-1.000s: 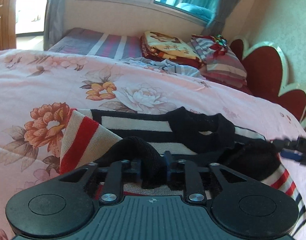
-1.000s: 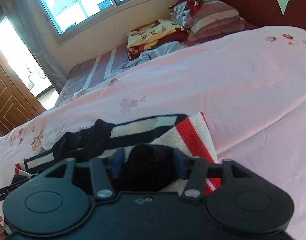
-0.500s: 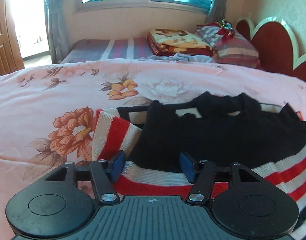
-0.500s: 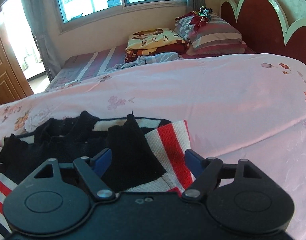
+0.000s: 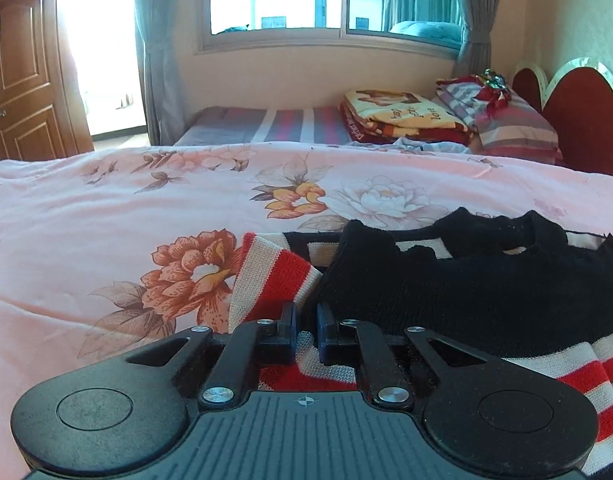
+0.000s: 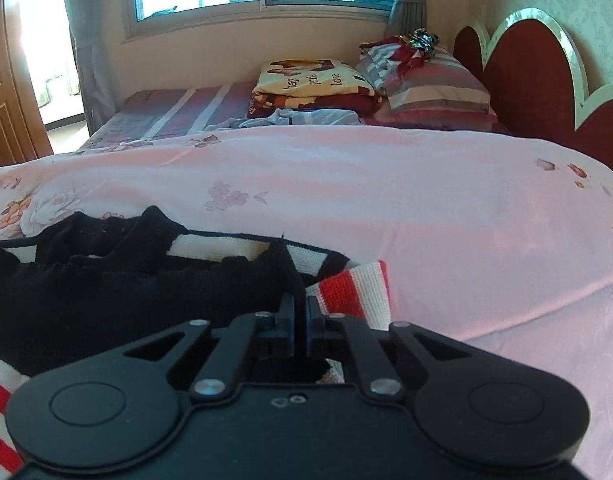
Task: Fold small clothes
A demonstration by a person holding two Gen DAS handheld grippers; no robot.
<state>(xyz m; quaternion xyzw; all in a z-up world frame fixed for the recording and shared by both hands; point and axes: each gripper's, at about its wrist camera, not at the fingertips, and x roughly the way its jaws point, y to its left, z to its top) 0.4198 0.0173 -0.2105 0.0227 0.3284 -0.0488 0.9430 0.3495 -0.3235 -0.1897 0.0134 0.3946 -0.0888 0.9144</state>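
A small knitted sweater (image 5: 466, 292), black with red, white and black stripes, lies on the pink floral bedspread (image 5: 126, 216). It also shows in the right wrist view (image 6: 126, 300). My left gripper (image 5: 305, 330) is shut, with the sweater's striped edge showing in the narrow gap between its jaws near the left corner. My right gripper (image 6: 299, 326) is shut over the sweater's near edge by its right corner, next to the red and white striped part (image 6: 354, 292); I cannot tell if cloth is pinched.
Folded blankets (image 5: 402, 116) and striped pillows (image 6: 430, 84) are stacked at the far end by the red headboard (image 6: 538, 80). A crumpled light blue garment (image 6: 298, 118) lies before them. A wooden door (image 5: 18, 80) stands at left, a window behind.
Both grippers were shut on the black cloth, opened half a second ago with the sweater laid flat, and now have closed again at its near edge.
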